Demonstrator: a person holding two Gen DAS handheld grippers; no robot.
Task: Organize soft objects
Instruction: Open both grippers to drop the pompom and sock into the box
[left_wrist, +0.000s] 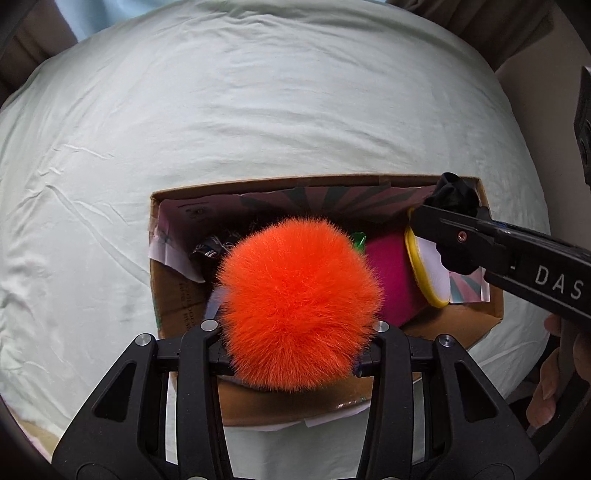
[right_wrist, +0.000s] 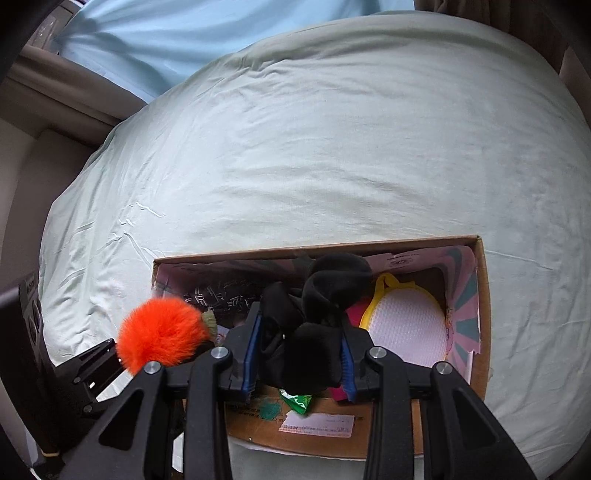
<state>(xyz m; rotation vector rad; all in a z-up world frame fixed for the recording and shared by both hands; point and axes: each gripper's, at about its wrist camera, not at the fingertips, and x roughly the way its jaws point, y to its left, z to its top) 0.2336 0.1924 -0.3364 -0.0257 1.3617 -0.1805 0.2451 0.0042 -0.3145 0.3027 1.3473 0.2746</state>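
Pompom (left_wrist: 299, 302): squeezed in left tongs (left_wrist: 295, 363), hanging over box (left_wrist: 493, 314)
Right tongs (right_wrist: 297, 360): clamped on black cloth (right_wrist: 325, 314)
Tip: get both well inside box before letting go

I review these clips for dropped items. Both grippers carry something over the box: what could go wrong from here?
The orange pom-pom hides the box's near half from the left hand-held gripper, so its release may be misjudged. The black fabric in the right hand-held gripper could snag on its pads.
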